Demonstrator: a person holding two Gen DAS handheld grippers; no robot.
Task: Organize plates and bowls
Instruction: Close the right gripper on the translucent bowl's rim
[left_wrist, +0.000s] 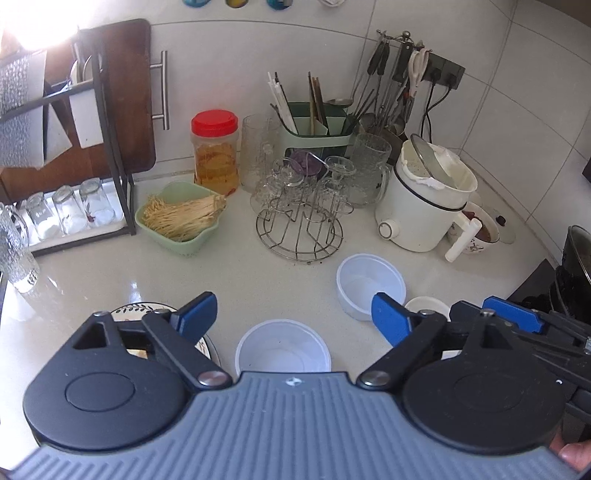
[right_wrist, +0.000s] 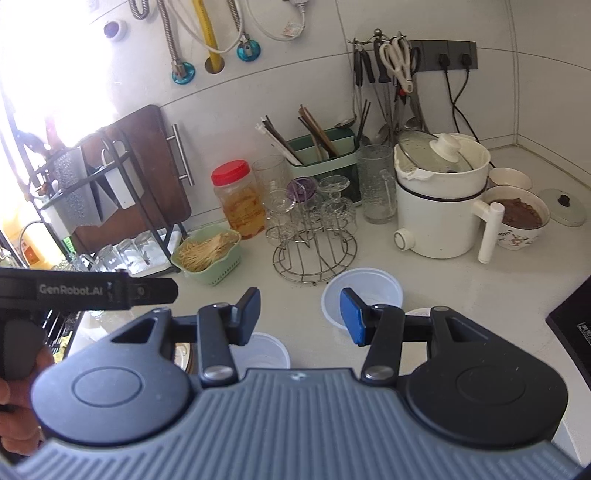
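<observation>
My left gripper (left_wrist: 293, 319) is open and empty above a white plastic bowl (left_wrist: 283, 349) on the counter. A second white bowl (left_wrist: 369, 286) stands to its right, with a small white dish (left_wrist: 426, 304) beyond my right finger. A leaf-patterned plate (left_wrist: 144, 308) lies under my left finger. My right gripper (right_wrist: 301, 314) is open and empty, hovering between the near bowl (right_wrist: 267, 352) and the far bowl (right_wrist: 364, 291). Part of the plate (right_wrist: 183, 354) shows beneath it.
A wire glass rack (left_wrist: 299, 221), green basket of mushrooms (left_wrist: 181, 218), red-lidded jar (left_wrist: 214, 151), white electric pot (left_wrist: 424, 199) and utensil holder (left_wrist: 314, 129) crowd the back. A black dish rack (left_wrist: 110, 147) stands left. A black hob (right_wrist: 576, 332) is at right.
</observation>
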